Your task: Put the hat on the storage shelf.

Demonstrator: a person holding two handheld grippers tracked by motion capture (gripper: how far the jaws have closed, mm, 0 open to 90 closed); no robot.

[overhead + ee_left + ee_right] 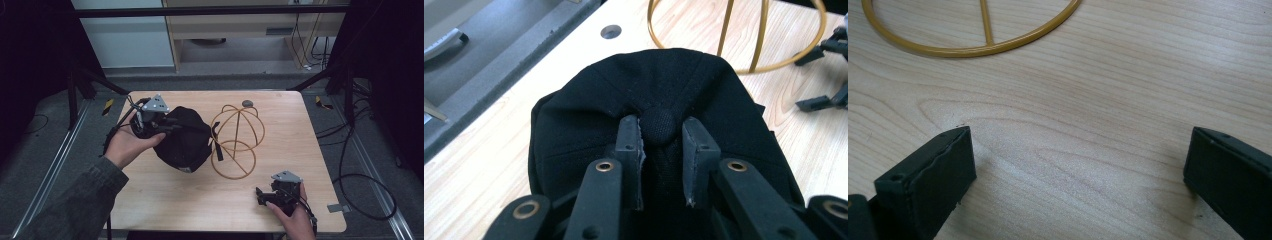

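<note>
A black cap hangs over the left part of the wooden table. My left gripper is shut on it at the crown. In the left gripper view the two pads pinch the cap's round top button, and the cap bulges out around them. To the right of the cap stands a gold wire dome-shaped stand, whose rings also rise beyond the cap. My right gripper rests near the table's front right, open, with only bare wood between its jaws and the stand's base ring ahead.
A small grey disc lies at the table's back edge behind the stand. A round hole sits in the tabletop near the left edge. Black frame legs and cables surround the table on the floor.
</note>
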